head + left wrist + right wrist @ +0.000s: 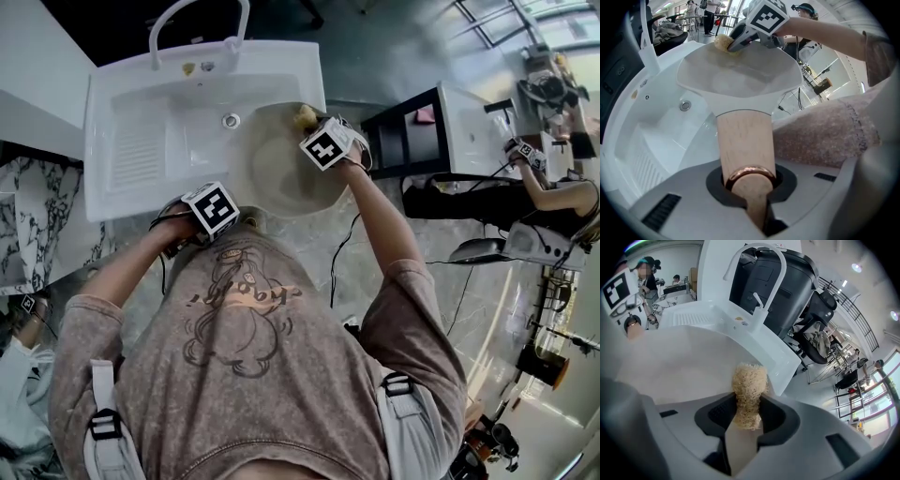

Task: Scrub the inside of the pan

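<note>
AT THE SINK: we stand over a white sink (281, 66) w/ a ribbed drainboard (139, 150) on its left & a curved white faucet (199, 23) at the back edge. Bkgd, far right, another person (553, 197) is at a white table (469, 127). A pale, round pan (281, 178) sits in the sink's right side, inside facing up, its wooden handle (745, 140) pointing back toward us. Our left gripper (752, 192) holds the pan from the near side, jaws clamped tight on the end of that handle, right at a copper-coloured ring (750, 172). Our right gripper (745, 420) is over the pan's far rim. Its jaws pinch a tan, fibrous scrubber (749, 387), which sticks out past the tips. In the left gripper view the scrubber touches the pan's inner wall just below the far rim. The pan's inside looks smooth & off-white, approx the same tone as the sink. The sink's drain (231, 120) lies just left of the pan, apart from it.
</note>
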